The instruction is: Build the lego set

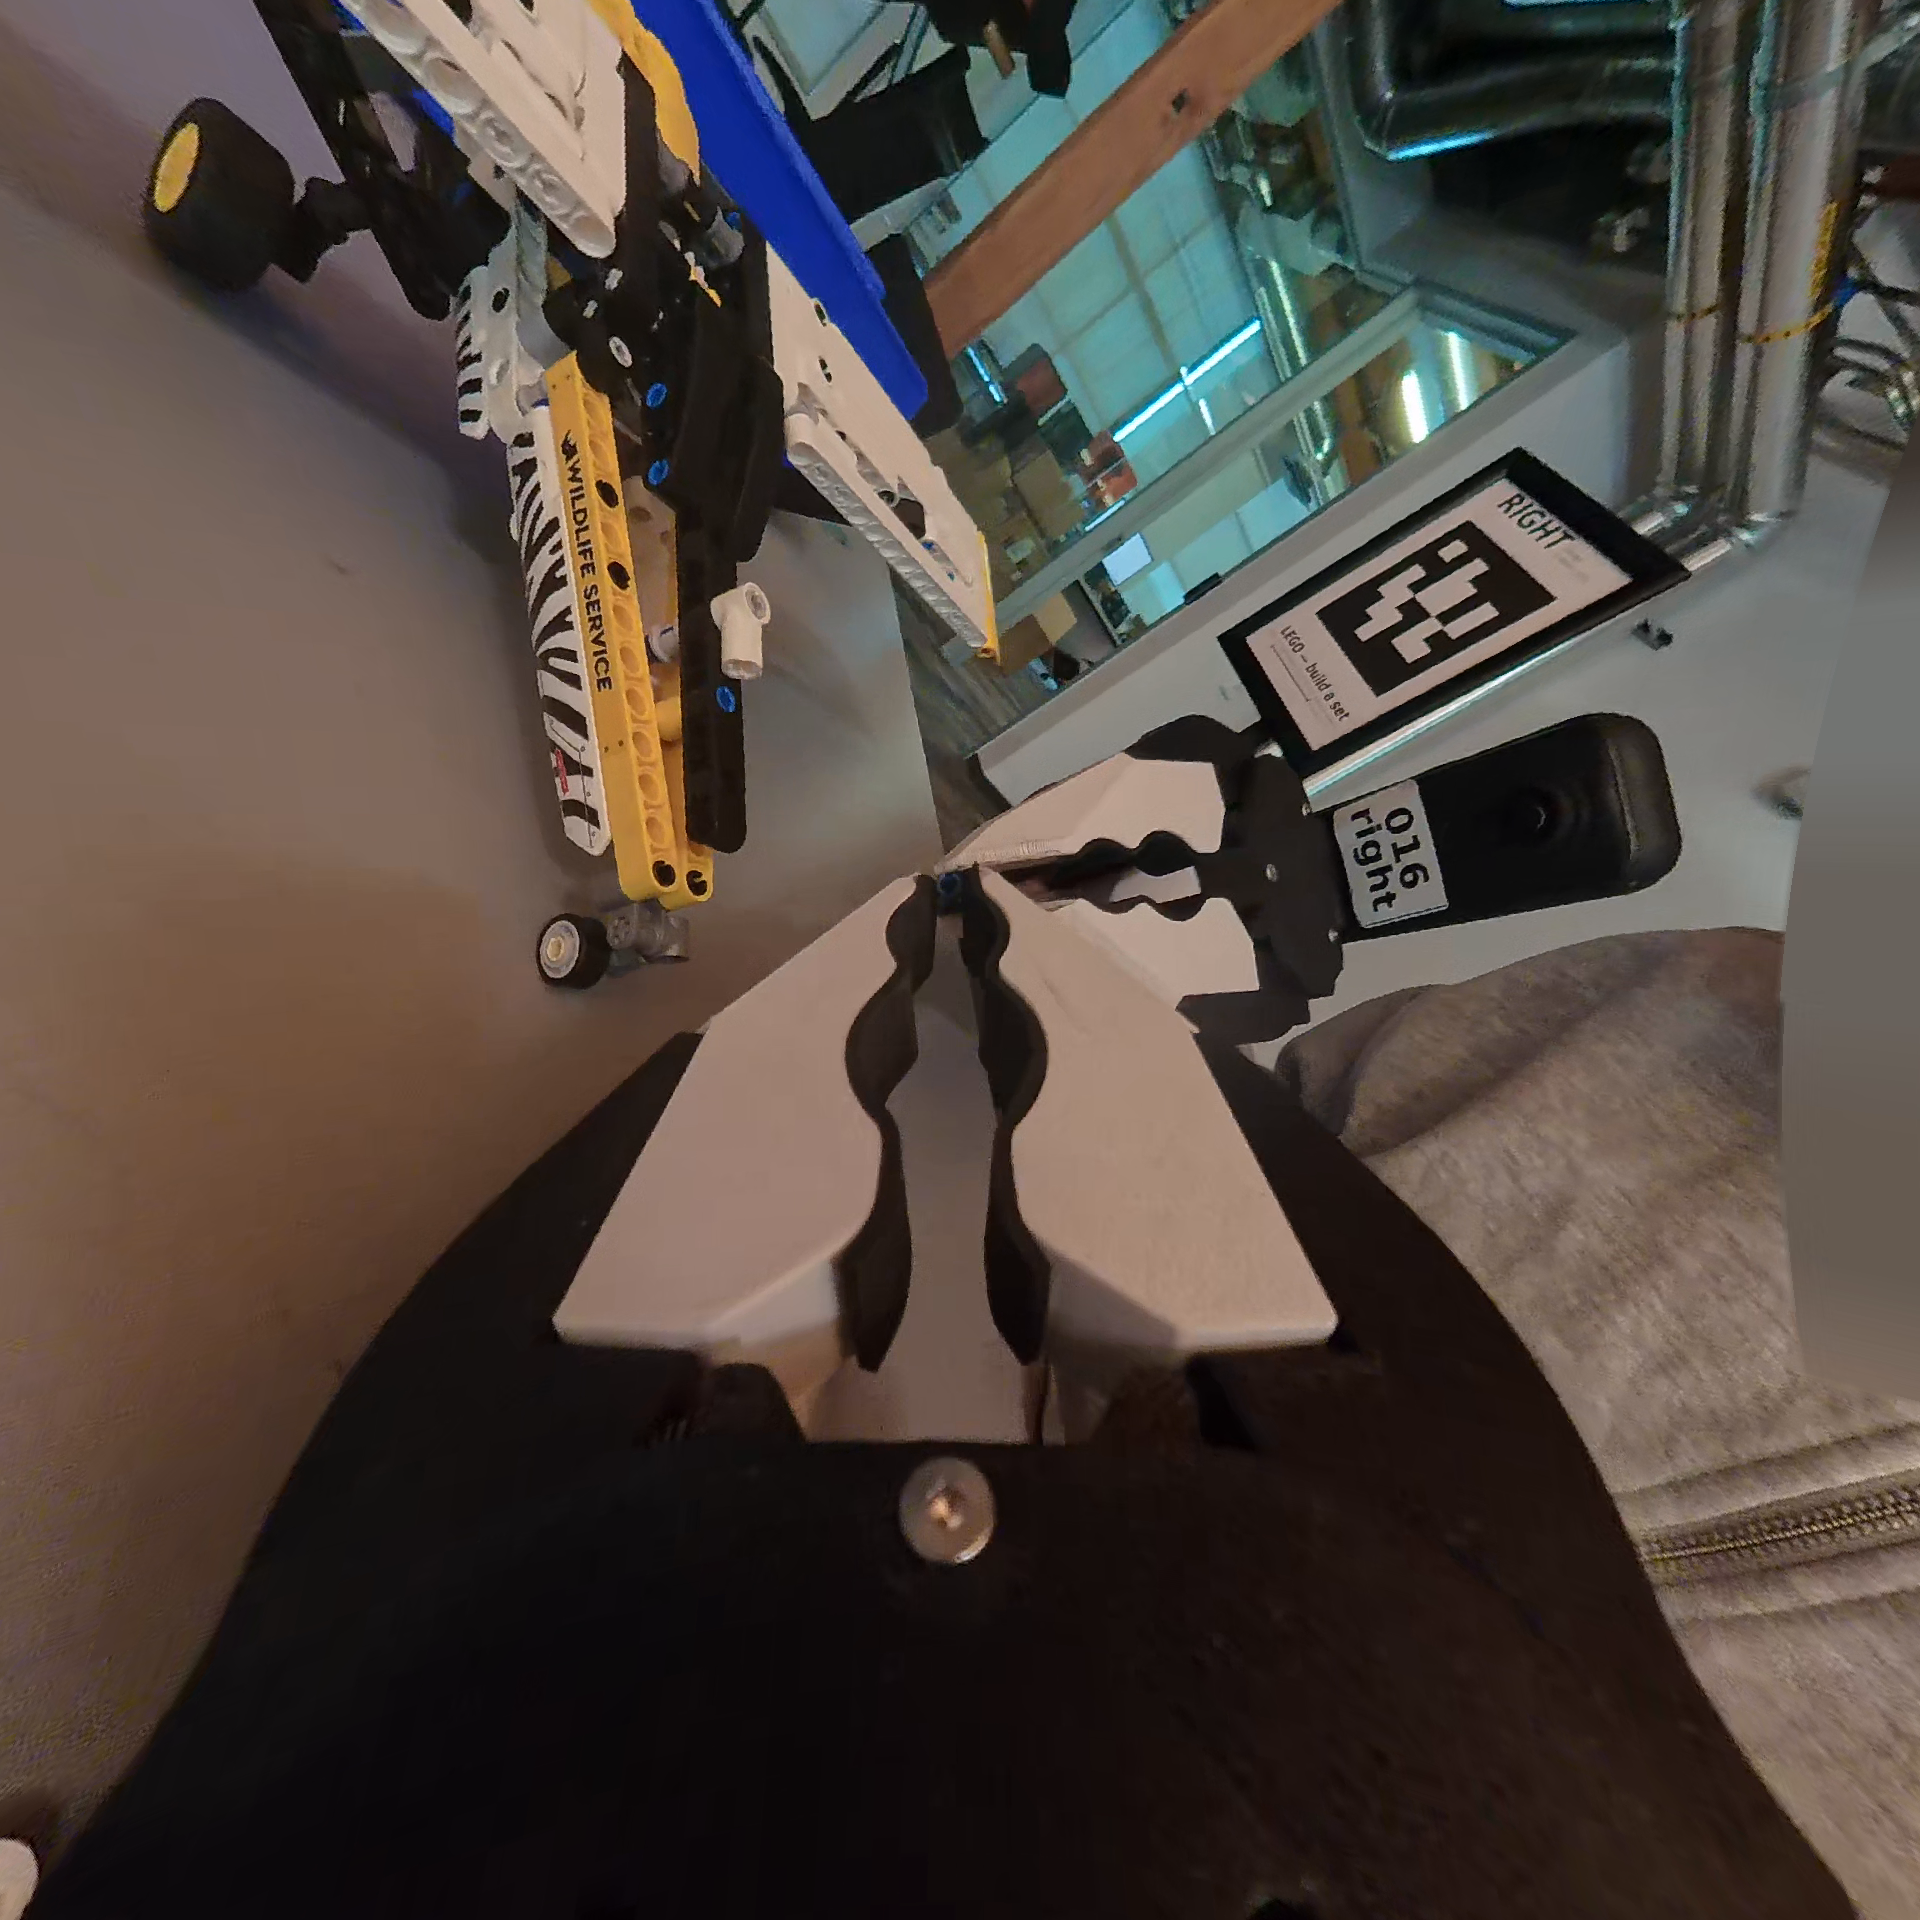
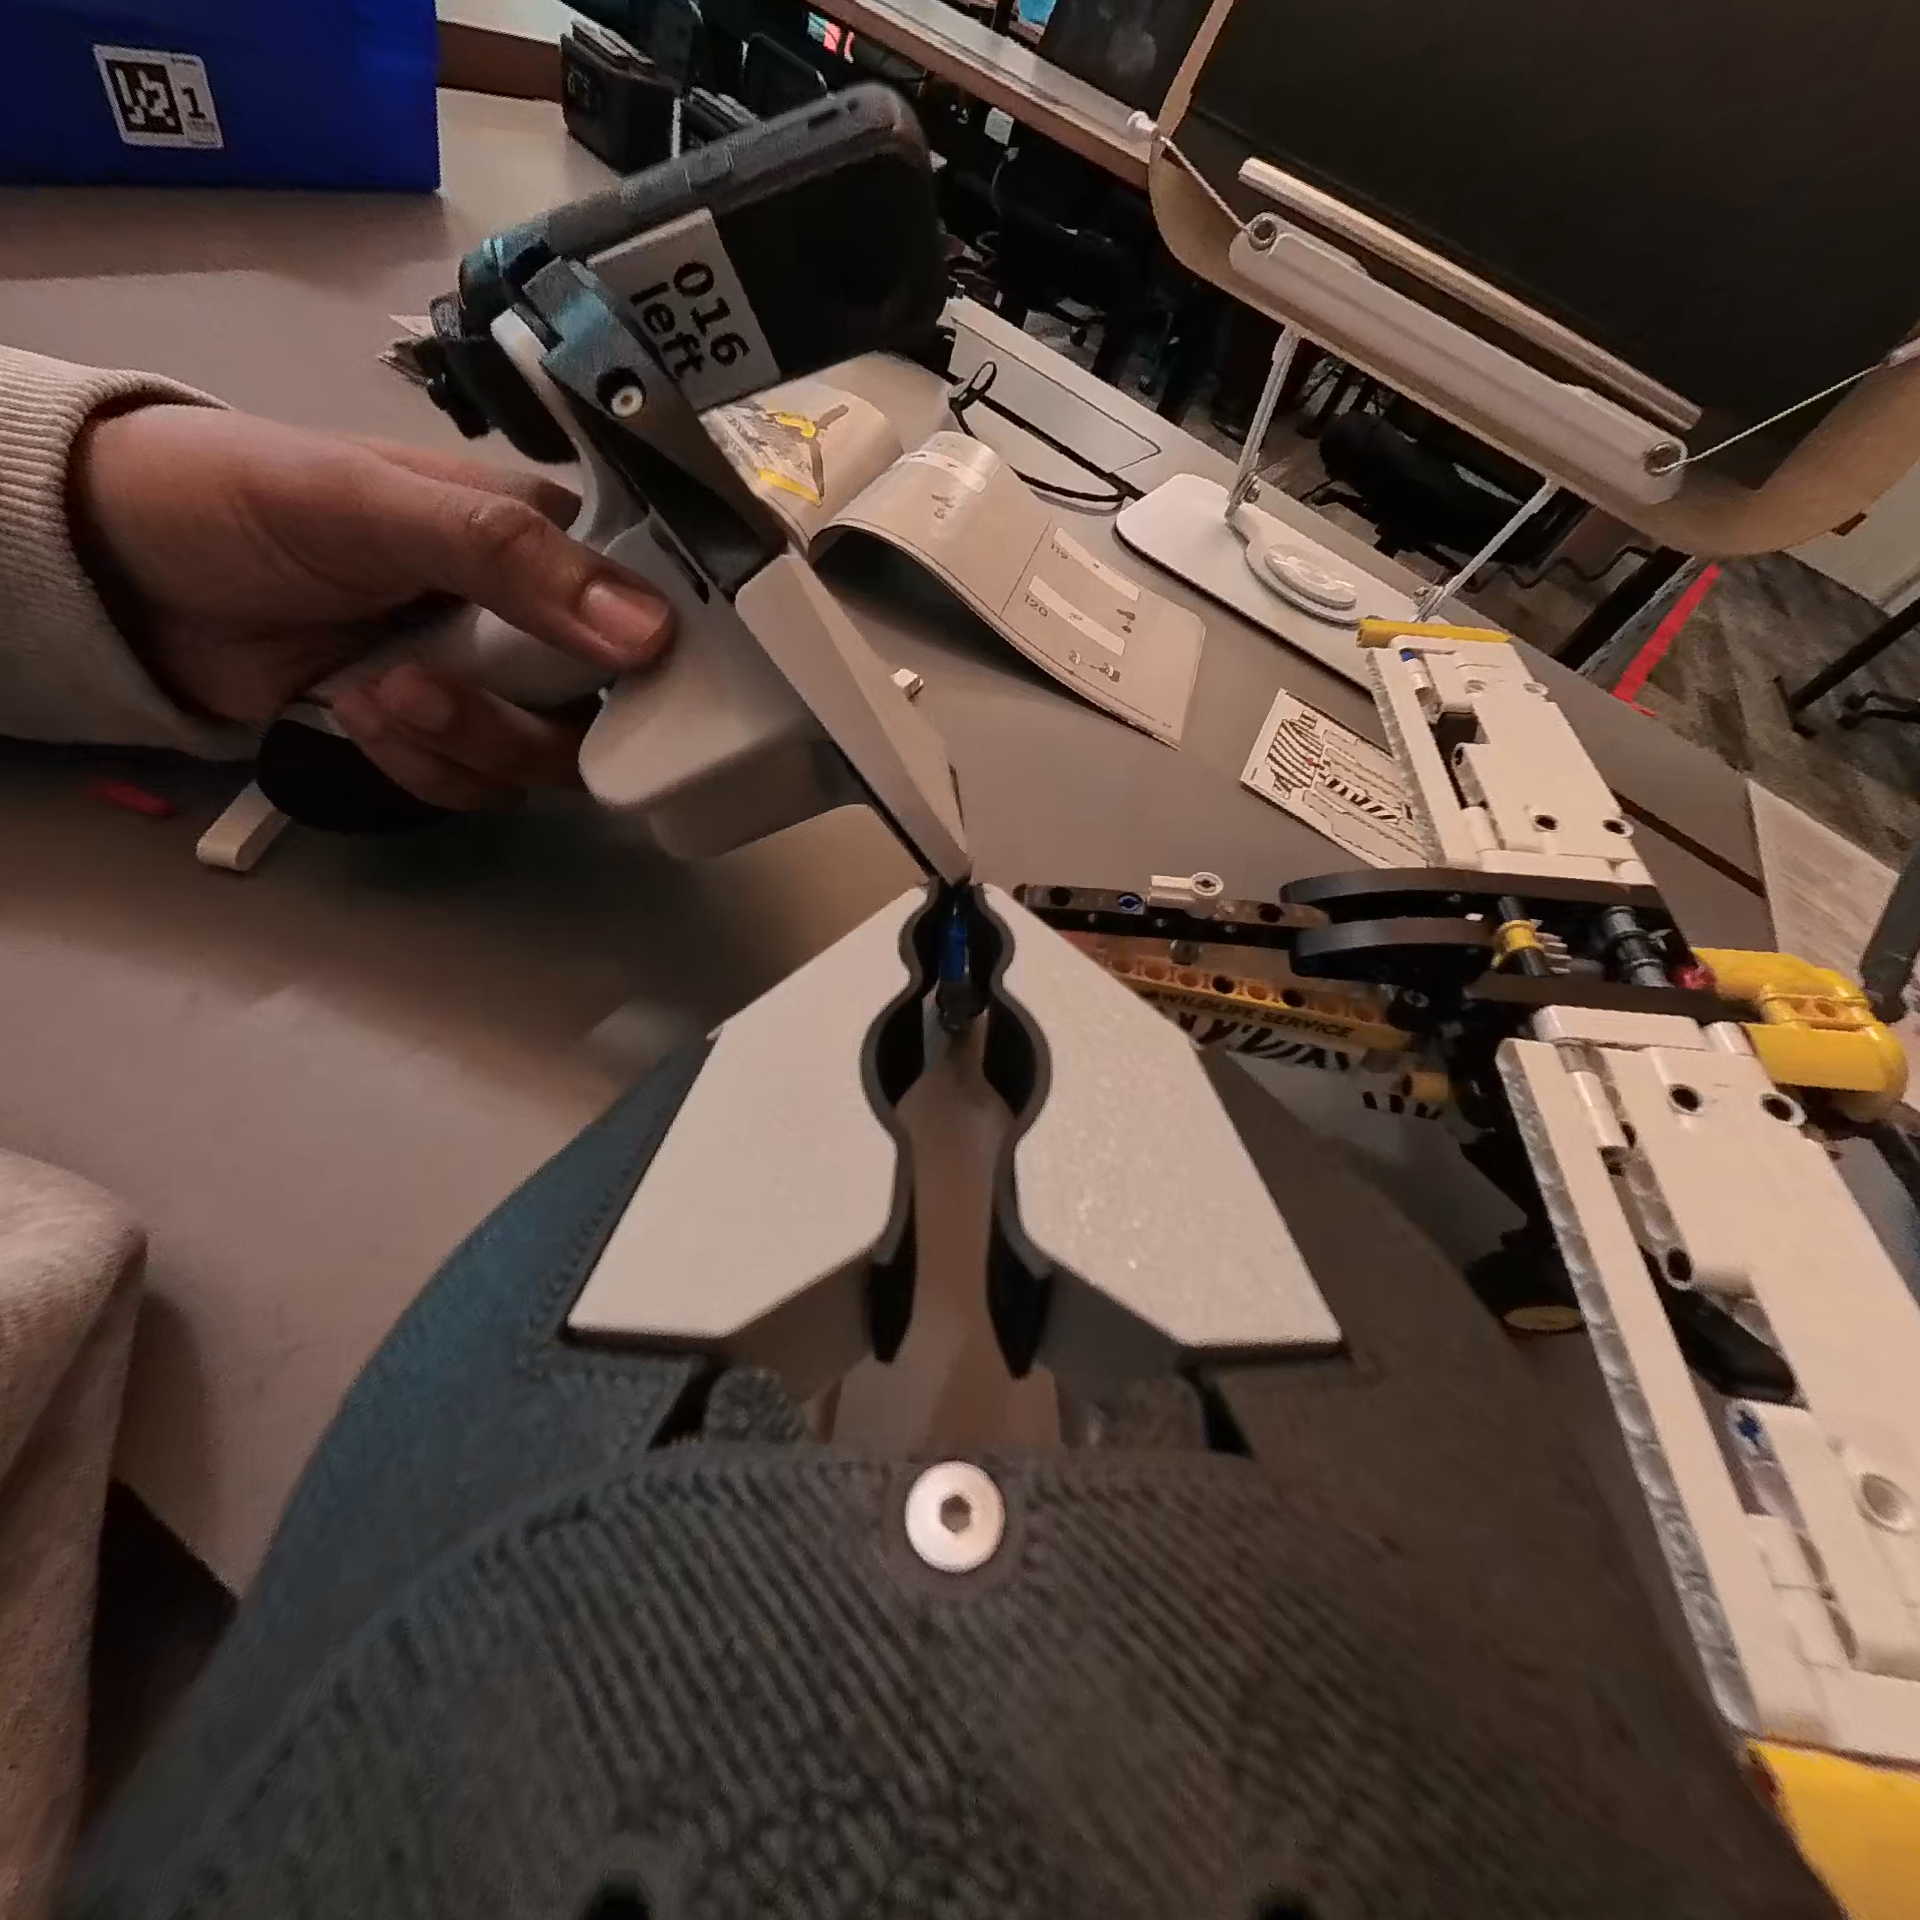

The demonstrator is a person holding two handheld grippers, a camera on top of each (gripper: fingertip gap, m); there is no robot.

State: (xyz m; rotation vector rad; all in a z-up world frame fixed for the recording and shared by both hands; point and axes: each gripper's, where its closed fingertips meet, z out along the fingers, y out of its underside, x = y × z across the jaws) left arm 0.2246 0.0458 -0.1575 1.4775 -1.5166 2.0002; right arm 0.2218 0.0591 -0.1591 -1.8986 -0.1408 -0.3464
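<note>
Left gripper [image 1: 948, 896]: fingers nearly together, tips pinched on a small blue pin [image 1: 948, 885]. Right gripper [image 2: 954, 940]: fingers likewise close, clamped on what looks to be the same blue pin [image 2: 952, 956], w/ a dark part just below it; the two grippers meet tip to tip at the pin, the left one coming in from upper left in the right wrist view. A hand [image 2: 343, 603] in a beige sleeve holds the left gripper's grip.

Lego model [image 1: 623, 499]: yellow, white & black vehicle build w/ zebra-stripe panels, lying on the grey bench [image 1: 208, 935]. In the left wrist view it sits up and to the left of the gripper tips, apart from them; in the right wrist view its near end [image 2: 1247, 966] lies just right of the tips, not touching. A small loose wheel assy [image 1: 592, 943] lies on the bench near the model's yellow beam end, left of the left gripper.

Background: open instruction booklet [image 2: 1039, 582] and sticker sheet [image 2: 1320, 779] on the bench beyond the model; blue bin [image 2: 218, 94] at far left.
</note>
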